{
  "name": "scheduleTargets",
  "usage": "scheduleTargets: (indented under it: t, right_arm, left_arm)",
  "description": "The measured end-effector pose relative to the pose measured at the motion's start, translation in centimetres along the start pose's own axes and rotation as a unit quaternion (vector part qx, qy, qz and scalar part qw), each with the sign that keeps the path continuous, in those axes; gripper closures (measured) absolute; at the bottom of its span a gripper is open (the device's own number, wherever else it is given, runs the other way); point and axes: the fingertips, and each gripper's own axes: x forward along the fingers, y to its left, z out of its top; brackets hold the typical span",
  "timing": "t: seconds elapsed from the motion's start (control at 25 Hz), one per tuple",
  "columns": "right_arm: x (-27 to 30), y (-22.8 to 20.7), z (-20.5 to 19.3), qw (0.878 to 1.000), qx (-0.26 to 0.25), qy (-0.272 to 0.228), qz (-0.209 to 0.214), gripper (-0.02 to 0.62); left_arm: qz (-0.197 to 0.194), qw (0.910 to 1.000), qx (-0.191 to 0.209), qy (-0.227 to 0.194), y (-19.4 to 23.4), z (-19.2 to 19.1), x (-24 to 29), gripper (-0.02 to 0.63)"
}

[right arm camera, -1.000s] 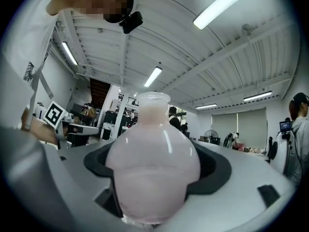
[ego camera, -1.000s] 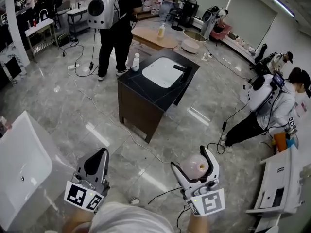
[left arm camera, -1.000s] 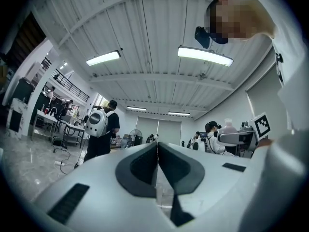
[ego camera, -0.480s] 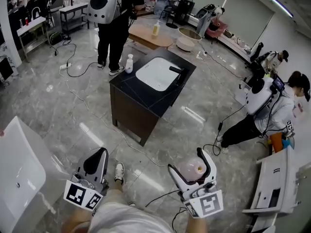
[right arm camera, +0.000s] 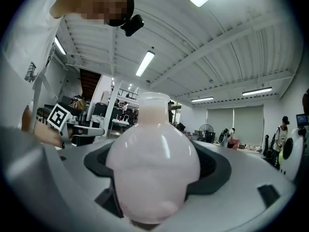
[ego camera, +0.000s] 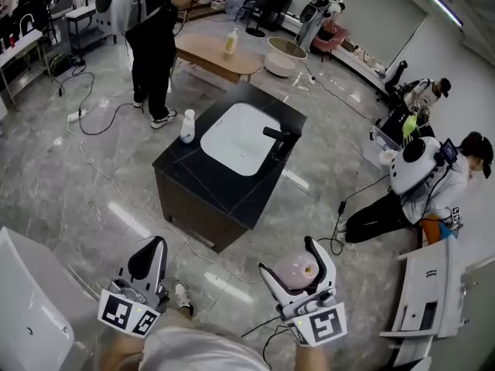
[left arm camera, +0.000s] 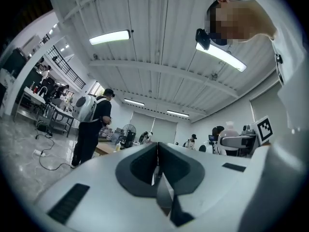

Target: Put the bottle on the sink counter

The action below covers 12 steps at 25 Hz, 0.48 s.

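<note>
A pale pink bottle (ego camera: 297, 270) (right arm camera: 152, 170) sits upright between the jaws of my right gripper (ego camera: 298, 273), which is shut on it at the lower middle of the head view. My left gripper (ego camera: 148, 257) is shut with nothing in it, at the lower left. Ahead stands the black sink counter (ego camera: 193, 175) with a white basin (ego camera: 234, 138) and a black tap (ego camera: 280, 137). A white bottle (ego camera: 187, 126) stands on the counter's far left corner. Both grippers are well short of the counter.
A person in black (ego camera: 155, 45) stands beyond the counter by a wooden table (ego camera: 213, 55) with a yellow bottle (ego camera: 230, 42). Another person (ego camera: 418, 184) crouches at the right. Cables (ego camera: 116, 122) trail over the floor. White basins (ego camera: 31, 308) lie at the lower left.
The view has advanced: the sink counter has come closer and shifted down and left in the head view. The grippers keep their places, the right still holding the bottle.
</note>
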Motion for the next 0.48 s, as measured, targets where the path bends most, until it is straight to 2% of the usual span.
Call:
scheduleTargets:
  t: [0.24,0.48]
  right_arm:
    - [6.2,-2.9,-0.8,0.999,-0.028,0.032,-0.02,0.172]
    - [9.7,-5.6,-2.9,0.998,-0.026,0.044,-0.023,0.172]
  left_arm:
    - [-0.02,0.9992,-0.031,0.012,3.9,-1.6,6.5,0.589]
    - [-0.034,0.9977,-0.047,0.035,4.4,-4.0,11.4,0.589]
